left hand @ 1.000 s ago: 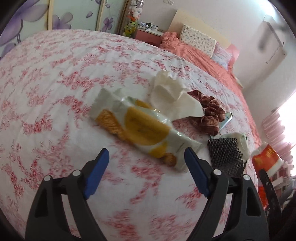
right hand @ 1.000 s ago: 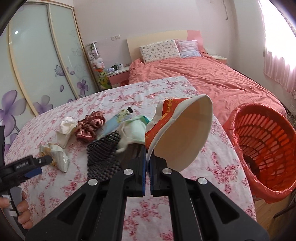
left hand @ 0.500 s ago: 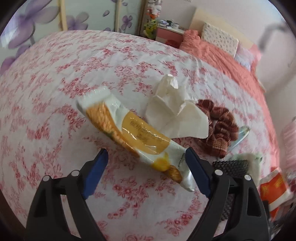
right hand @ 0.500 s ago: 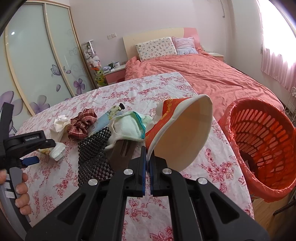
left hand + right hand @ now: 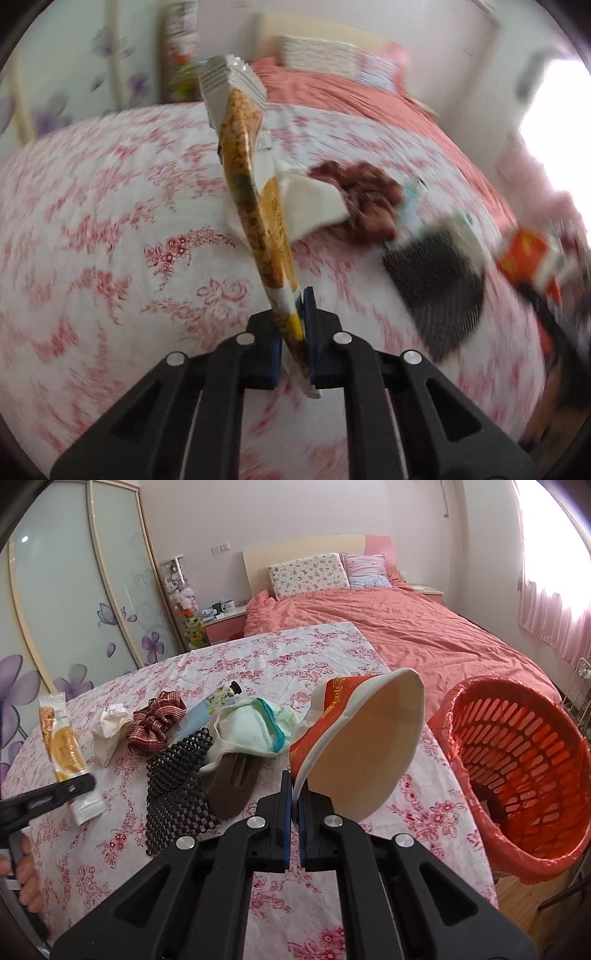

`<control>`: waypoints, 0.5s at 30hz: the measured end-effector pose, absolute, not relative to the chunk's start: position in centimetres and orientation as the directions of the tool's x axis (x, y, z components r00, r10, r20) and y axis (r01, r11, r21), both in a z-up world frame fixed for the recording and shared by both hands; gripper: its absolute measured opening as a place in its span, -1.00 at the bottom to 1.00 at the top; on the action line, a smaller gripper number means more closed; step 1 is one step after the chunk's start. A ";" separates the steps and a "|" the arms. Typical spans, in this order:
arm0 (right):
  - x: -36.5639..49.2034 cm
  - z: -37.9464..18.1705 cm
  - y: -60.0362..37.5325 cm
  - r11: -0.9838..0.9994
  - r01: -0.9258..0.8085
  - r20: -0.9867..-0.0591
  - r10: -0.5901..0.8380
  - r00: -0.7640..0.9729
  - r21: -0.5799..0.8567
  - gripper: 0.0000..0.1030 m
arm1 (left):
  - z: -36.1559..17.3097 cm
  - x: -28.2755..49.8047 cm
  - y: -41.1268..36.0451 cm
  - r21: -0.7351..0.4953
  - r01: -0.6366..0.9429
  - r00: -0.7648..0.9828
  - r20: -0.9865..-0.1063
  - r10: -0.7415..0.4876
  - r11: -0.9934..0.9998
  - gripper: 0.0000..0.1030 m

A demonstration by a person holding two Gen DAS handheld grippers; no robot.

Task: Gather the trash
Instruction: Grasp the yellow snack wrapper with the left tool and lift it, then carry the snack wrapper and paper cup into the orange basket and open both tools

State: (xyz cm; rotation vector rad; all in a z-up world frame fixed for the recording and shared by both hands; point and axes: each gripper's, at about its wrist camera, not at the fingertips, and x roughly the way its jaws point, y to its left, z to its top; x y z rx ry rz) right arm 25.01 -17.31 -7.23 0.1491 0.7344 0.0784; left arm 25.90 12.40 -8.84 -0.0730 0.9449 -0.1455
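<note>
Table [image 5: 303, 653], covered in a pink floral cloth, fills the centre of the right wrist view, with a bed [image 5: 406, 627] in a salmon cover behind it from 12 to 2 o'clock. Orange-red slatted basket [image 5: 517, 768], lined with a red bag, stands off the table's edge at 3 o'clock. Right gripper [image 5: 293, 794] is clamped on the rim of a squashed paper cup [image 5: 362, 746], red print outside, cream inside, held clear of the cloth. Black mesh mat [image 5: 173, 786] lies at 9 o'clock of that gripper, touching a brown hair clip [image 5: 232, 786], and a pale green cloth [image 5: 255, 727] lies over the clip's far end. Red striped scrunchie [image 5: 155, 722] sits at 10 o'clock beside a hand-cream tube [image 5: 207, 709] and a crumpled tissue [image 5: 109, 727]. Left gripper [image 5: 293, 325] has just closed its jaws on the near end of an orange-and-white snack wrapper [image 5: 251, 192]; the wrapper stands nearly upright, lifted off the cloth, at the table's 9 o'clock edge. A hand [image 5: 26, 871] grips the left tool's handle at 8 o'clock.
</note>
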 end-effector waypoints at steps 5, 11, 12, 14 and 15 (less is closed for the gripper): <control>25.4 -7.4 -17.9 0.985 0.006 -0.668 0.114 0.735 0.174 -0.94 | -9.0 25.2 13.0 -0.026 0.139 0.560 -0.822 -0.101 0.990 -0.69; 25.6 -7.8 -17.8 0.983 0.011 -0.675 0.119 0.728 0.186 -0.94 | -10.4 26.5 14.3 -0.114 0.031 0.561 -0.820 -0.111 0.993 -0.47; 25.7 -7.8 -17.7 0.983 0.010 -0.675 0.120 0.728 0.185 -0.94 | -10.4 26.7 14.3 -0.114 0.022 0.565 -0.818 -0.106 0.993 -0.47; 25.7 -7.9 -17.5 0.982 0.007 -0.674 0.123 0.729 0.187 -0.94 | -10.4 26.8 14.4 -0.116 -0.001 0.574 -0.813 -0.094 0.993 -0.47; 25.7 -7.9 -17.5 0.982 0.007 -0.674 0.124 0.729 0.189 -0.94 | -10.5 27.0 14.5 -0.110 -0.013 0.579 -0.811 -0.082 0.994 -0.44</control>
